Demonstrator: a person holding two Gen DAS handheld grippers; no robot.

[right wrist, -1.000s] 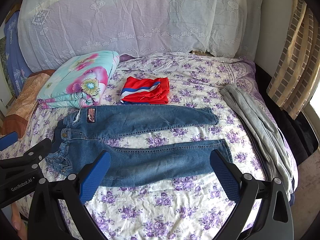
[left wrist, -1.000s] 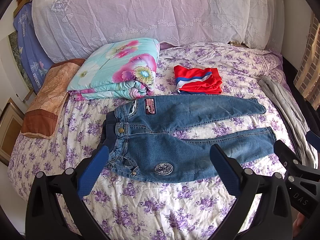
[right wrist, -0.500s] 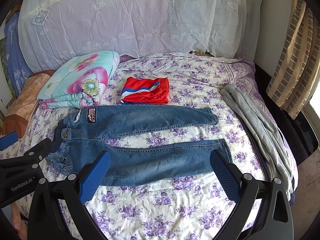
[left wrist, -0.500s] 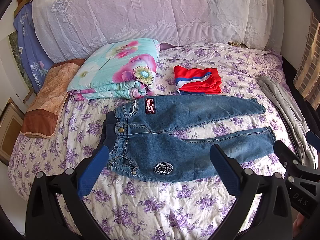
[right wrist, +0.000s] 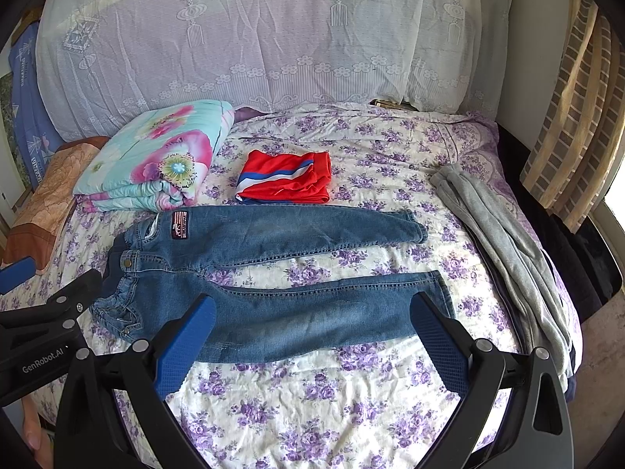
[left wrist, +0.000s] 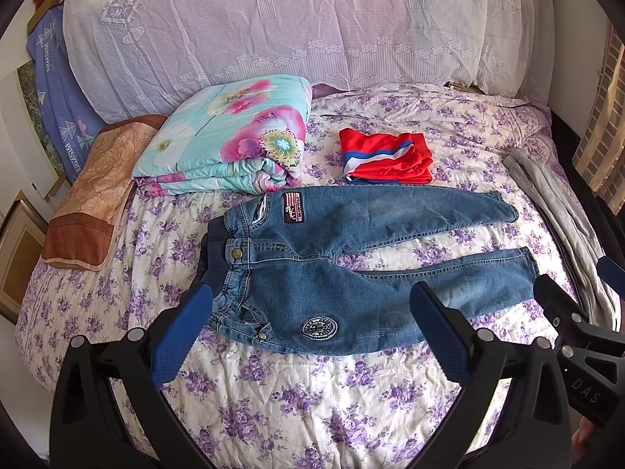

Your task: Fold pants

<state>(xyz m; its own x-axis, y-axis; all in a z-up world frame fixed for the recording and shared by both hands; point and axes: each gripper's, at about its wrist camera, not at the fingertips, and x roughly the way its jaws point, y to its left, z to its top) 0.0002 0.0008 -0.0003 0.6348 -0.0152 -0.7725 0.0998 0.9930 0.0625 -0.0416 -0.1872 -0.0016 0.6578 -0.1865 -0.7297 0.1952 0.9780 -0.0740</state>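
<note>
Blue jeans (left wrist: 351, 265) lie flat on the flowered bed sheet (left wrist: 273, 398), waist to the left, both legs spread to the right; they also show in the right wrist view (right wrist: 281, 273). My left gripper (left wrist: 312, 328) is open and empty, held above the near hip and waist of the jeans. My right gripper (right wrist: 312, 336) is open and empty, held above the near leg. The right gripper shows at the right edge of the left wrist view (left wrist: 578, 336), and the left gripper at the left edge of the right wrist view (right wrist: 43, 324).
A folded floral quilt (left wrist: 230, 144) and a brown pillow (left wrist: 90, 195) lie at the back left. Folded red shorts (left wrist: 384, 158) sit just behind the jeans. Grey pants (right wrist: 508, 250) lie along the bed's right edge. A lace-covered headboard (left wrist: 293, 31) stands behind.
</note>
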